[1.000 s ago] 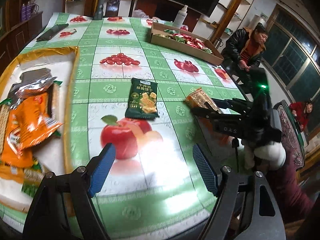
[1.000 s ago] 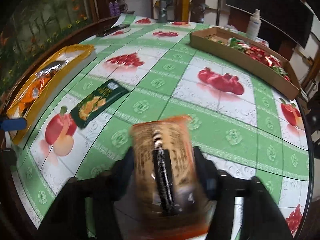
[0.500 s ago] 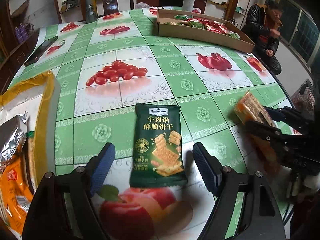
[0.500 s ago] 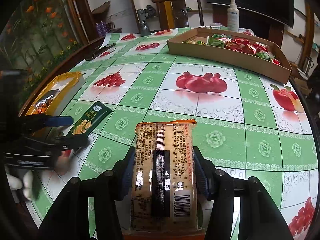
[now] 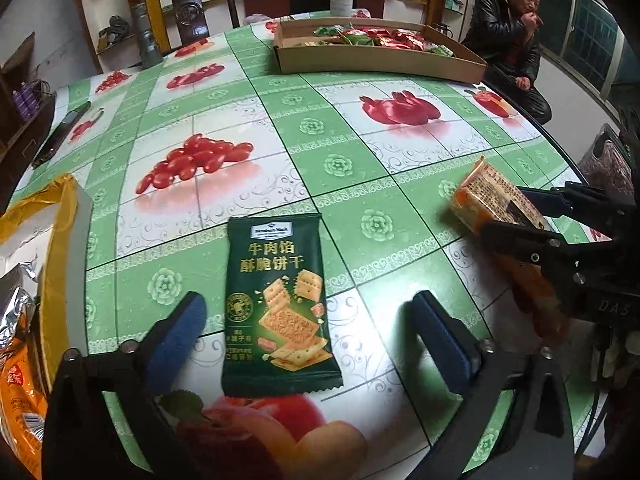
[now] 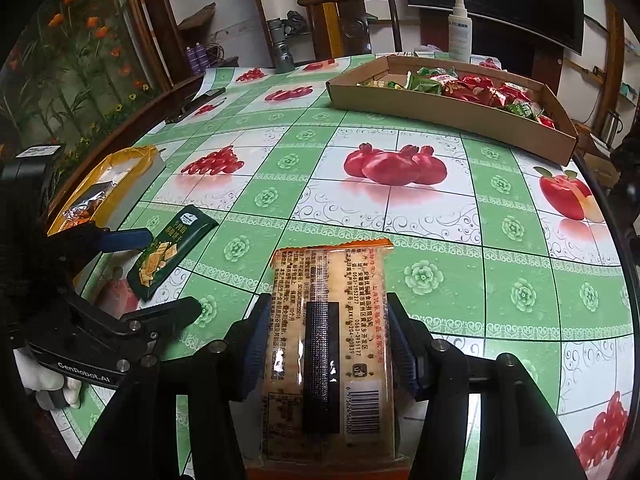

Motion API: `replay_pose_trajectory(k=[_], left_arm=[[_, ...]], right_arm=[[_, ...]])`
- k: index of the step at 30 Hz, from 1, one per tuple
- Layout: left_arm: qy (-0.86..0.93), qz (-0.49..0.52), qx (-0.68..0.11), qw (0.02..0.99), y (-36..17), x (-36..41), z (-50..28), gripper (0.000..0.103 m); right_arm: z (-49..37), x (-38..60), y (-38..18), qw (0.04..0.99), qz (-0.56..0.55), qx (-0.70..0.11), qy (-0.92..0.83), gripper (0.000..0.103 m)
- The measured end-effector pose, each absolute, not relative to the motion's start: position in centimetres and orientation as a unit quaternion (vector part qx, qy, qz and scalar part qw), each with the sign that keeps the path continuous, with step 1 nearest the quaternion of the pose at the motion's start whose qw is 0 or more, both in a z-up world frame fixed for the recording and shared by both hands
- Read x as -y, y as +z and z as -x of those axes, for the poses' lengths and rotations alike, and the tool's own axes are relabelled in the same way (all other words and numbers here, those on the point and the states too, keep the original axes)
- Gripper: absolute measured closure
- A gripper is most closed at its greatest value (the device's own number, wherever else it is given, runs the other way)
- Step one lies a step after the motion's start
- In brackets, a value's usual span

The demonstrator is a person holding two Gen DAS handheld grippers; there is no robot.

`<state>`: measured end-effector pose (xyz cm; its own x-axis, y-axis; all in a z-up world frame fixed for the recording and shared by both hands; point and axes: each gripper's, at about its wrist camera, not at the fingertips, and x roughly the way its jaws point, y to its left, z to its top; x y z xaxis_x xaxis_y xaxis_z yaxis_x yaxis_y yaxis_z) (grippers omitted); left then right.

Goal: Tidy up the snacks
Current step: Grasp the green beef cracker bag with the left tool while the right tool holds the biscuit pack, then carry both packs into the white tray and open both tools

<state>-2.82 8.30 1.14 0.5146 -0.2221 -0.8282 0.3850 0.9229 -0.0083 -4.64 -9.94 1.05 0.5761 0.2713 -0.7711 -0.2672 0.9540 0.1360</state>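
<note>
A dark green cracker packet [image 5: 278, 308] lies flat on the fruit-print tablecloth, between the open blue-padded fingers of my left gripper [image 5: 308, 328]; it also shows in the right wrist view [image 6: 168, 254]. My right gripper [image 6: 326, 344] is shut on an orange-edged clear cracker pack [image 6: 326, 336], held above the table; this pack shows at the right of the left wrist view [image 5: 496, 208]. A cardboard tray [image 6: 440, 114] of red and green snacks stands at the far side. A gold-rimmed tray [image 5: 60, 240] with orange and silver packets sits at the left.
A white spray bottle [image 6: 459, 32] and a grey metal flask [image 6: 283, 50] stand near the far table edge by a wooden chair [image 6: 352, 20]. A dark remote [image 5: 60, 134] lies at the far left. A seated person [image 5: 508, 36] is at the back right.
My left gripper has moved forward and down over the green packet, which now lies between its fingers. My right gripper has swung right and lifted slightly with the cracker pack.
</note>
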Motion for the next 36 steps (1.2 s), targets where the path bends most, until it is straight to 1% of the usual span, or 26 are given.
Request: replay_pose_trajectory(k=[1, 3, 8, 14, 21, 27, 30, 34, 36], left_arm=[[-0.174, -0.087, -0.457, 0.868, 1.4, -8.5, 2.9, 0.021], [-0.169, -0.086, -0.456, 0.870, 1.8, -9.0, 3.0, 0.061], [-0.156, -0.071, -0.457, 0.873, 1.8, -10.4, 3.1, 0.061], [-0.159, -0.036, -0.442, 0.882, 2.7, -11.7, 4.9, 0.061], [-0.170, 0.023, -0.407, 0.897, 5.4, -14.4, 7.9, 0.061], [-0.162, 0.068, -0.367, 0.914, 8.0, -18.7, 10.7, 0.061], [-0.141, 0.082, -0.352, 0.921, 8.7, -21.6, 12.0, 0.060], [-0.110, 0.101, -0.340, 0.928, 8.8, -25.3, 13.4, 0.060], [-0.093, 0.113, -0.335, 0.931, 8.4, -27.4, 13.9, 0.060]], right_arm=[[4.6, 10.0, 1.1, 0.888, -0.004, -0.435, 0.151, 0.047], [4.6, 10.1, 1.1, 0.888, -0.005, -0.434, 0.150, 0.047], [4.8, 10.1, 1.3, 0.893, -0.007, -0.427, 0.145, 0.047], [5.3, 10.6, 2.4, 0.908, -0.015, -0.394, 0.143, 0.048], [4.9, 11.2, 2.5, 0.910, -0.031, -0.392, 0.134, 0.048], [5.0, 11.0, 2.2, 0.910, -0.029, -0.394, 0.123, 0.048], [4.6, 11.0, 1.8, 0.898, -0.054, -0.412, 0.146, 0.048], [5.0, 10.7, 1.9, 0.860, -0.145, -0.440, 0.216, 0.048], [5.4, 9.5, 2.6, 0.853, -0.155, -0.441, 0.234, 0.048]])
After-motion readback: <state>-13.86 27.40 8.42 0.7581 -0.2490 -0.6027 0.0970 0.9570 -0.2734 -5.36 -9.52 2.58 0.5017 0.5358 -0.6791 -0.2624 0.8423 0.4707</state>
